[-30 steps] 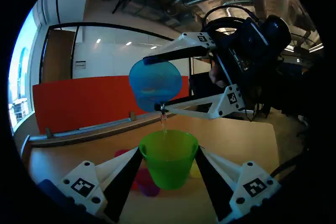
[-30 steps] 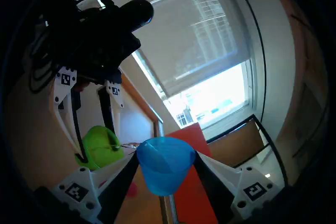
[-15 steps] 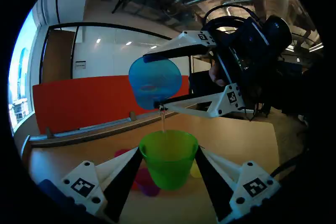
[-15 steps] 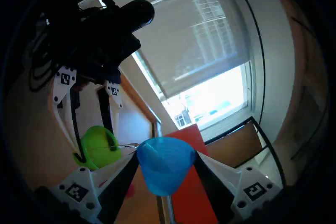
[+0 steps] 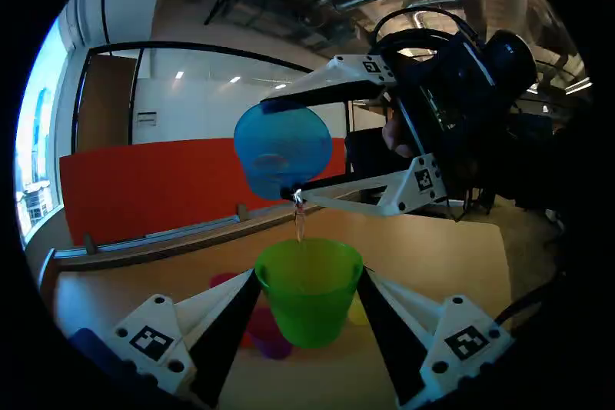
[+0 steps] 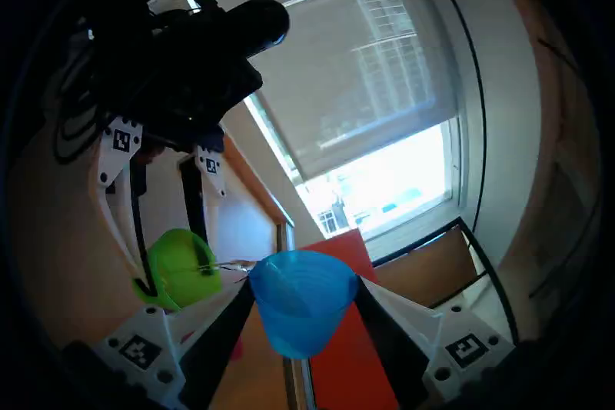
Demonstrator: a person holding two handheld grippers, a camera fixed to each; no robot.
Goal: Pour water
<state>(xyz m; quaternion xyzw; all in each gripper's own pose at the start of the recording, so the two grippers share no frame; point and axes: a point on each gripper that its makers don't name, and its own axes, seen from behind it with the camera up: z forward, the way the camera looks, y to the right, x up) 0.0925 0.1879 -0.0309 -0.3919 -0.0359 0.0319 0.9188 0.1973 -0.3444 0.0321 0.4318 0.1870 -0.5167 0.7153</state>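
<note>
Not much has moved since half a second ago: the blue cup has slid a touch left and tipped a hair more, and the trickle keeps running.

I see the blue cup up in the air in the left gripper view. It is tilted hard over with its mouth toward that camera and its lower rim straight above the green cup. A thin stream of water drops from that rim into the green cup's open mouth, and a little water is pooled low inside the blue cup. The green cup is upright. I can't tell whether its base touches the table.

My right gripper is clamped on the blue cup, one finger on the upper wall and one on the lower, spread just to the cup's width. It is rolled sideways, so the fingers stack one over the other. A bit of the hand shows behind its dark body.

My left gripper is closed on the green cup. Both fingers press its sides at cup width, level and pointing forward over the table.

In the right gripper view the blue cup sits between that gripper's own fingers. The green cup is lower left, between the left gripper's fingers, with a fine line of water running between the two rims.

Small cups sit on the table just behind the green cup: purple, pink and yellow. A red panel runs along the far edge. A bright window shows in the right gripper view.
</note>
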